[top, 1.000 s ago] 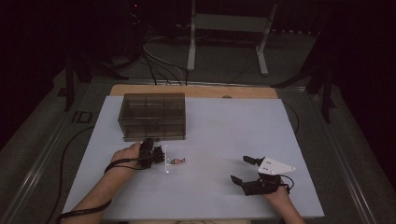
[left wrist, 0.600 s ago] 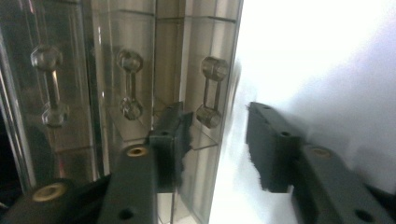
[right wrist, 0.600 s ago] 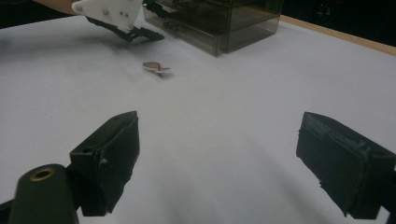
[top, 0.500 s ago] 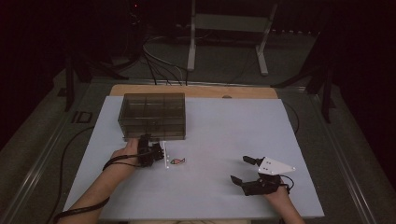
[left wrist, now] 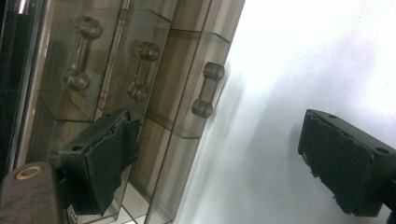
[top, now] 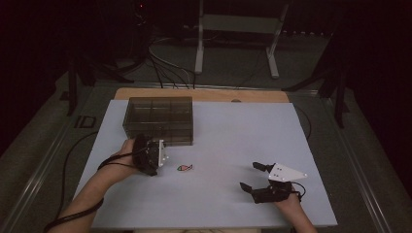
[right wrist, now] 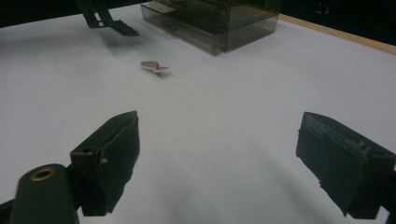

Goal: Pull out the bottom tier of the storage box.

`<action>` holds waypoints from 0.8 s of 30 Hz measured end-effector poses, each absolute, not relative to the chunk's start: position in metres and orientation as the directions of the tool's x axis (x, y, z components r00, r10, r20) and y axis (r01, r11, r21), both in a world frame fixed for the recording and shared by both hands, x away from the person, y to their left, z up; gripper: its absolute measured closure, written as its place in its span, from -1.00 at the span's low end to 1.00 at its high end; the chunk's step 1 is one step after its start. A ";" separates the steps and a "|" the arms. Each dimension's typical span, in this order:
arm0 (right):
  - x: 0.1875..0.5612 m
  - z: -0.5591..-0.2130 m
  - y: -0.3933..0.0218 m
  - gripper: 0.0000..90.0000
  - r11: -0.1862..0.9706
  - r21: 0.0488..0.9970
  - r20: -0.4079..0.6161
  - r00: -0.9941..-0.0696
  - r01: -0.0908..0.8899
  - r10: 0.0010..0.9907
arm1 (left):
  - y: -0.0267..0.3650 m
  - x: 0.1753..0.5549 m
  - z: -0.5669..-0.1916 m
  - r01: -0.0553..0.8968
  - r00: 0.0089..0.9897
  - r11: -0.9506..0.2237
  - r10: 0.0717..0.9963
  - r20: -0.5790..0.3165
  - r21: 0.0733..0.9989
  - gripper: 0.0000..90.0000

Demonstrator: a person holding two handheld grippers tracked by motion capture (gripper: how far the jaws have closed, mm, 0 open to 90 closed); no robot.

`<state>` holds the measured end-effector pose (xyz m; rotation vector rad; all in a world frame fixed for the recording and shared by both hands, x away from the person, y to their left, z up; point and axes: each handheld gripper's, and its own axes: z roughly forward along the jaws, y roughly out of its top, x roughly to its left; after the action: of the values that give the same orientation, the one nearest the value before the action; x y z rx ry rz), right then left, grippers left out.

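- My left gripper (top: pixel 163 151) hangs just off the front of the smoky clear drawer box (top: pixel 159 118), near the desk's left edge. Its jaws have just been opening and now stand wide with nothing between them.
- In the left gripper view, the drawer fronts with their small dumbbell handles (left wrist: pixel 207 89) sit straight ahead, and one pad (left wrist: pixel 109 163) overlaps the box face. I can't tell whether it touches.
- The small fish-shaped piece (top: pixel 184 168) lies flat on the white desk (top: pixel 233 136), just right of my left gripper and a little toward the near edge, apart from the box.
- My right gripper (top: pixel 252 177) rests low toward the near right corner, jaws spread and empty, well away from the fish.
- Risks, as I judge them:
  - The fish is thin and flat. Pads coming down off-centre could skid it across the smooth sheet, or pinch only its tail and drop it on the lift.
  - The left gripper is tight against the box, so a careless swing could knock a handle or shove the whole box toward the far edge.
  - The drawers look closed, so the fish has nowhere to go until one is pulled out.
- Around the desk, cables and stand legs lie on the dark floor beyond the far edge, clear of both hands.
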<state>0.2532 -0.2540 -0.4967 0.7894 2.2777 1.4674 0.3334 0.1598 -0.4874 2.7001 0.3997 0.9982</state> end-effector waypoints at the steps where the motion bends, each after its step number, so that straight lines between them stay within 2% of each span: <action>1: 0.253 -0.497 -0.254 -0.70 0.321 0.906 0.030 -0.797 0.277 0.603 | 0.162 0.334 -0.485 0.175 0.745 -0.930 0.340 0.574 0.323 -0.79; 5: 0.253 -0.497 -0.254 -0.70 0.320 0.906 0.028 -0.797 0.275 0.604 | 0.172 0.339 -0.481 0.204 0.794 -0.911 0.369 0.483 0.359 -1.00; 10: 0.253 -0.497 -0.254 -0.70 0.320 0.906 0.029 -0.797 0.276 0.604 | 0.183 0.344 -0.476 0.226 0.822 -0.884 0.398 0.408 0.409 -1.00; 17: 0.253 -0.497 -0.254 -0.70 0.321 0.906 0.028 -0.797 0.275 0.603 | 0.195 0.345 -0.472 0.223 0.860 -0.866 0.391 0.327 0.448 -1.00; 24: 0.253 -0.497 -0.254 -0.70 0.322 0.906 0.029 -0.797 0.276 0.603 | 0.206 0.347 -0.470 0.219 0.875 -0.840 0.394 0.282 0.497 -1.00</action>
<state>0.2531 -0.2542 -0.4966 0.7876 2.2780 1.4665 0.3469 0.2064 -0.4698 2.5849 0.4482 0.5221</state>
